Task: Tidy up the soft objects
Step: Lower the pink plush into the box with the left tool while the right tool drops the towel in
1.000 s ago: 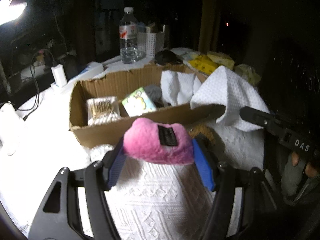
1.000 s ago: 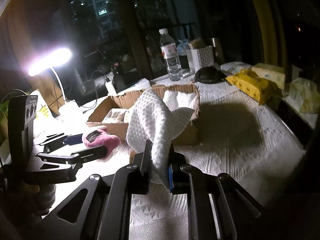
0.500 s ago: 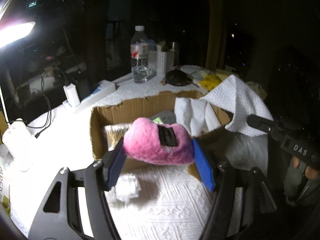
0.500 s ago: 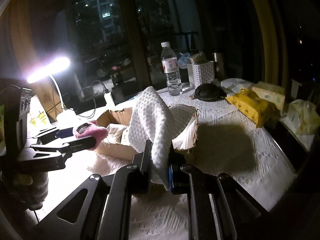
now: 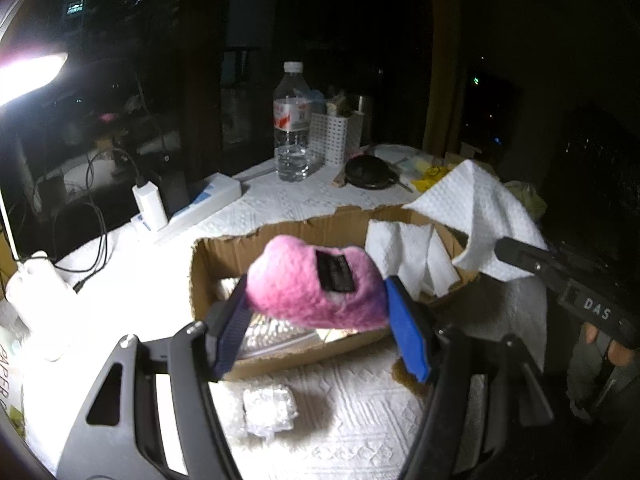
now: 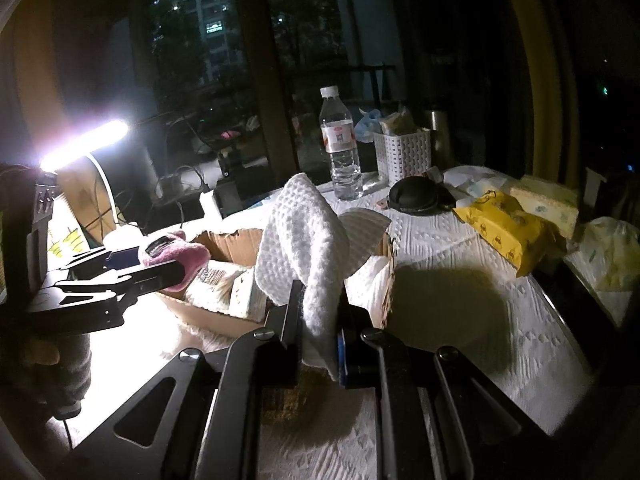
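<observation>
My left gripper (image 5: pixel 316 320) is shut on a pink plush pouch (image 5: pixel 304 288) with a dark label, held above the near wall of an open cardboard box (image 5: pixel 208 256). It also shows in the right wrist view (image 6: pixel 172 254) over the box (image 6: pixel 386 272). My right gripper (image 6: pixel 318 320) is shut on a white waffle cloth (image 6: pixel 300 240), held above the box's right end; the cloth also shows in the left wrist view (image 5: pixel 480 208). White folded tissues (image 5: pixel 404 248) and packets lie inside the box.
A water bottle (image 6: pixel 340 148), a white basket (image 6: pixel 404 152), a black case (image 6: pixel 414 196) and yellow tissue packs (image 6: pixel 504 228) stand behind and right. A charger (image 5: pixel 150 200) and cables lie left. A bubble-wrapped lump (image 5: pixel 268 404) and a brown thing (image 5: pixel 408 376) lie before the box.
Both grippers have risen and moved forward with their loads; the pink pouch now hangs over the box instead of in front of it. The white cloth has lifted higher over the box's right end.
</observation>
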Tool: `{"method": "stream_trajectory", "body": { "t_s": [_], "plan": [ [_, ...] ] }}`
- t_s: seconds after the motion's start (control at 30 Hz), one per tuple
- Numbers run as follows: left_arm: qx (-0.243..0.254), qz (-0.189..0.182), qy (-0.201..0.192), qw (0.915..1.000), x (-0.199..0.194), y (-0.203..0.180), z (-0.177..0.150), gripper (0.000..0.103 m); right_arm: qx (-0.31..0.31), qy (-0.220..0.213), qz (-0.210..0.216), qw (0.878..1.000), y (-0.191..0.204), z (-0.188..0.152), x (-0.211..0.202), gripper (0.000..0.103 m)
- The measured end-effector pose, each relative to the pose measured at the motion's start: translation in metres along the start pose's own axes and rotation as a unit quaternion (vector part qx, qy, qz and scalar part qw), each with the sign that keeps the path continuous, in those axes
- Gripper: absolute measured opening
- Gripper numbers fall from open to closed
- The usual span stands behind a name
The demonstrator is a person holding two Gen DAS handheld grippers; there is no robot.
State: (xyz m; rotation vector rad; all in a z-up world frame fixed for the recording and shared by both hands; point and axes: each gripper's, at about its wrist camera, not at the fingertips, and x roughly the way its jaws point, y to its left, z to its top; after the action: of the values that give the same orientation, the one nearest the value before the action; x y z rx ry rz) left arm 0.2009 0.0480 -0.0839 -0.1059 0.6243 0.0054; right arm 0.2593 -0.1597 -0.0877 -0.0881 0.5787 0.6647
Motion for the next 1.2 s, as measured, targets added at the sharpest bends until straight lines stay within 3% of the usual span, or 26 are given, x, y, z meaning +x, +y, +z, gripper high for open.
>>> {"method": "stream_trajectory", "body": {
  "t_s": [0.27,0.57,0.8,1.2],
  "plan": [
    [0.005,0.005,-0.01,0.9999,0.006,-0.001,0.021,0.066,-0.002,0.002,0.009,1.0,-0.001,0.013,0.016,0.014],
    [-0.008,0.001,-0.007,0.9999,0.041,0.005,0.032,0.066,0.002,0.007,0.003,1.0,-0.004,0.017,0.033,0.014],
    [-0.028,0.001,0.014,0.9995,0.071,0.017,0.025,0.067,0.005,0.024,-0.014,1.0,-0.007,0.012,0.052,0.014],
    [-0.004,0.027,0.044,0.9986,0.099,0.01,0.01,0.07,0.023,0.056,-0.031,0.998,-0.015,-0.003,0.079,0.014]
  ]
}}
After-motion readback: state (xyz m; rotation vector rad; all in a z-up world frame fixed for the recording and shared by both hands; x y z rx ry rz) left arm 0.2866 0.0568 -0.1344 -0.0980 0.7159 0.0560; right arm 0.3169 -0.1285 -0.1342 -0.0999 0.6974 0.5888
